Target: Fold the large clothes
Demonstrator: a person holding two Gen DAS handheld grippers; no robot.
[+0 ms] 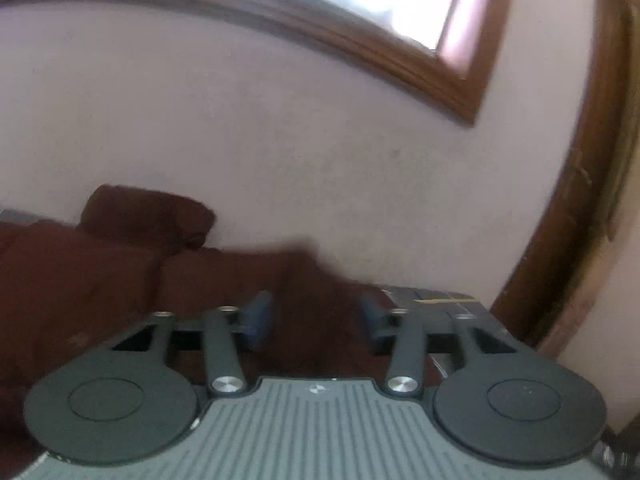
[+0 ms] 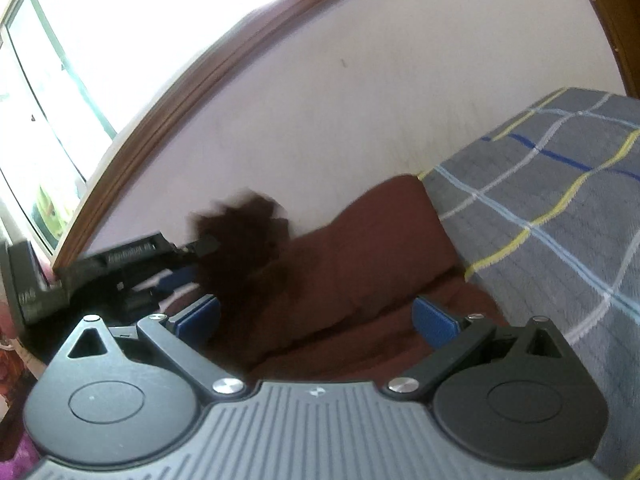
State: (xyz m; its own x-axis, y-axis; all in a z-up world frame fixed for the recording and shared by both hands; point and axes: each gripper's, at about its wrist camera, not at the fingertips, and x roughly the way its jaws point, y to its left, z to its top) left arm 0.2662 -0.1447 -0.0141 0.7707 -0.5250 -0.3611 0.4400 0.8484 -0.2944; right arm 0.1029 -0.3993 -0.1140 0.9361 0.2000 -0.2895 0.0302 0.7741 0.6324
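**Maroon garment bunched on the checked bed**

No brand or label reads clearly; pale lettering on the dark gear (image 2: 28, 300) at far left is too blurred. The left gripper (image 1: 316, 316) has its blue pads spread, maroon cloth (image 1: 80, 280) lying between and beyond them, touching neither. The right gripper (image 2: 316, 320) is spread wide over the same cloth, which is heaped against a pale lilac wall (image 2: 320, 100). Right of it lies a grey checked bedcover (image 2: 560, 220). A wood-framed window (image 2: 80, 60) glares far left.
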